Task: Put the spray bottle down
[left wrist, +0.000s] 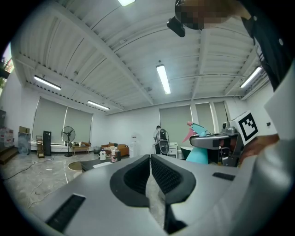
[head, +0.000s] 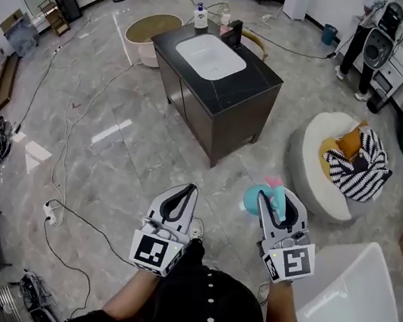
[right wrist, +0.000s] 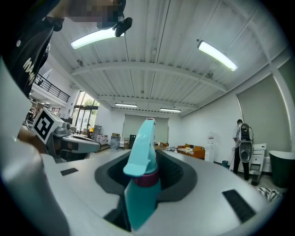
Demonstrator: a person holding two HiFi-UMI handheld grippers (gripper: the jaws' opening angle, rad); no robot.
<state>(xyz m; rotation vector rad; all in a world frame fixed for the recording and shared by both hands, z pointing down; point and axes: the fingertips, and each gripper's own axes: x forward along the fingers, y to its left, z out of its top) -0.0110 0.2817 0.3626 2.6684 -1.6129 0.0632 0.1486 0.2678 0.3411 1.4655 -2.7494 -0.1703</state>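
Observation:
A teal spray bottle (head: 254, 199) with a pink nozzle is held upright over the marble floor, at the lower right of the head view. My right gripper (head: 276, 196) is shut on it, level. In the right gripper view the bottle (right wrist: 139, 184) fills the gap between the pads, its trigger head rising in front of the right gripper (right wrist: 154, 154). My left gripper (head: 192, 189) is level beside it to the left, apart from the bottle, shut with nothing in it. From the left gripper view, the left gripper (left wrist: 150, 157) has its pads together and the bottle (left wrist: 199, 155) shows at right.
A dark cabinet (head: 258, 83) with a white basin stands ahead in the room, with bottles (head: 201, 17) at its far edge. A round white seat (head: 319, 150) with a striped cushion is at right. A white bathtub (head: 351, 298) lies at lower right. Cables (head: 61, 170) run over the floor at left.

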